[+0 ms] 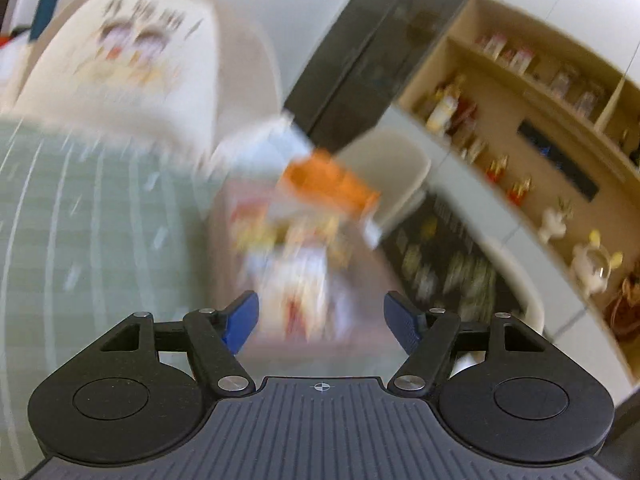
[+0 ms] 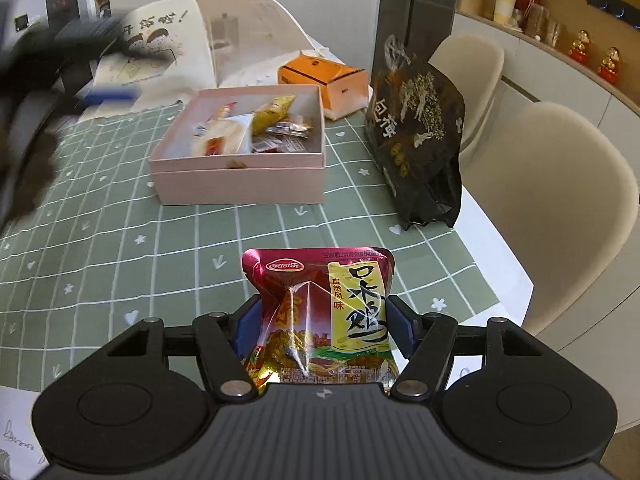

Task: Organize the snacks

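Observation:
My right gripper point(image 2: 320, 324) is shut on a red and yellow snack packet point(image 2: 320, 312), held above the green checked tablecloth point(image 2: 120, 240). Ahead stands an open pink box point(image 2: 240, 180) with several snack packets point(image 2: 260, 128) inside. My left gripper point(image 1: 320, 318) is open and empty. Its view is blurred by motion; it looks down at the pink box point(image 1: 224, 208) and its snacks point(image 1: 304, 264). The left gripper also shows as a dark blur at the far left of the right wrist view point(image 2: 100, 96).
An orange carton point(image 2: 324, 76) lies behind the box. A black printed bag point(image 2: 420, 132) stands at the table's right edge. A white printed bag point(image 2: 156, 48) stands at the back left. Beige chairs point(image 2: 552, 200) are on the right, shelves point(image 2: 560, 20) beyond.

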A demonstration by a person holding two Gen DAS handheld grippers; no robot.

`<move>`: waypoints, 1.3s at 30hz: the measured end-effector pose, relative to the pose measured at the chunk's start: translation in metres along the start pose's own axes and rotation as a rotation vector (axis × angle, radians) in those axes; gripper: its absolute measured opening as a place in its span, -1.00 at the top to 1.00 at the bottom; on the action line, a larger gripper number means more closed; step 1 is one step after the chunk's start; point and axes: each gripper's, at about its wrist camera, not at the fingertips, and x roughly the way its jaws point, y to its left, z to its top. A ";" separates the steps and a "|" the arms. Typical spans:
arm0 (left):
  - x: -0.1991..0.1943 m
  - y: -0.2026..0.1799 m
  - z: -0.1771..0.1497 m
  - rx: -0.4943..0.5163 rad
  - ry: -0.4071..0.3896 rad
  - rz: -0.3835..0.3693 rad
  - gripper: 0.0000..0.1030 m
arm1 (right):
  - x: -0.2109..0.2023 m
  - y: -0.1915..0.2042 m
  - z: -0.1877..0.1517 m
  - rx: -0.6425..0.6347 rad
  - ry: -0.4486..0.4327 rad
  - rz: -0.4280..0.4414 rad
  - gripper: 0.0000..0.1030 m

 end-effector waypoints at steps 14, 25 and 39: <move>-0.024 0.027 -0.067 0.003 0.072 0.216 -0.45 | 0.030 0.029 0.223 -0.076 -0.209 0.151 -0.70; -0.012 0.025 -0.098 0.138 0.071 0.310 -0.46 | 0.081 0.024 0.087 -0.072 -0.071 0.077 -0.70; 0.032 0.003 -0.108 0.325 0.005 0.437 -0.81 | 0.125 0.041 0.013 -0.044 -0.017 0.029 -1.00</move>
